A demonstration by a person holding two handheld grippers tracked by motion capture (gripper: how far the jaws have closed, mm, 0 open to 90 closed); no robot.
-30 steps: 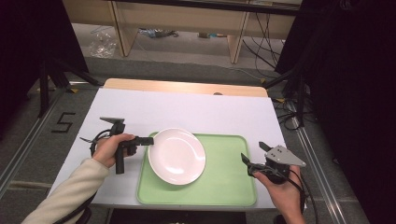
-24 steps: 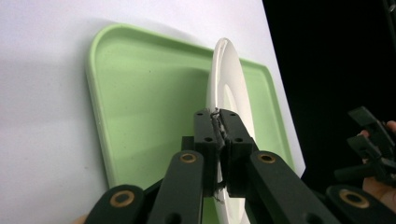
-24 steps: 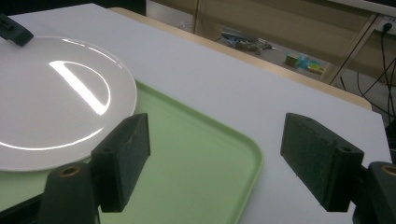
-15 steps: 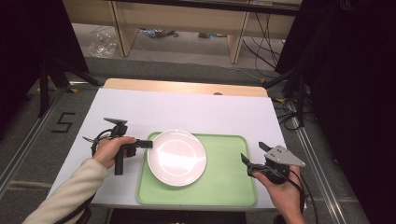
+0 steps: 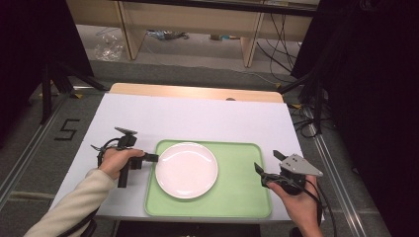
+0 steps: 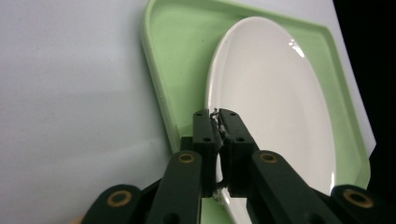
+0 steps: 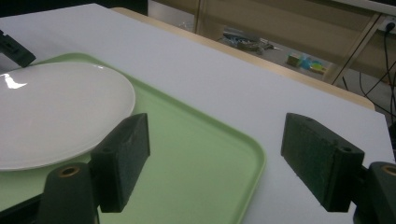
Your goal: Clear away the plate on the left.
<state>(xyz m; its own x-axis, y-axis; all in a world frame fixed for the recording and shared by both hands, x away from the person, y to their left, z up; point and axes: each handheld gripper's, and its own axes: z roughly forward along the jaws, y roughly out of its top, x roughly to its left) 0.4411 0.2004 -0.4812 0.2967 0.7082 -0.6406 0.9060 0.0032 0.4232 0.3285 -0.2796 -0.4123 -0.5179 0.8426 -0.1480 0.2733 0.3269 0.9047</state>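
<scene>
white round plate (image 5: 186, 169), glossy, rim-gripped

The left tool (image 6: 216, 122) has its two black jaws pressed together on the near rim of a white plate (image 6: 275, 107), the thin edge caught between the pads. The plate lies in a pale green tray (image 6: 161, 88) and stretches away from the jaws toward the far right. The tray's raised rim runs just left of the jaws. Beyond it, to the left, spreads the plain white tabletop (image 6: 70, 93).
</scene>
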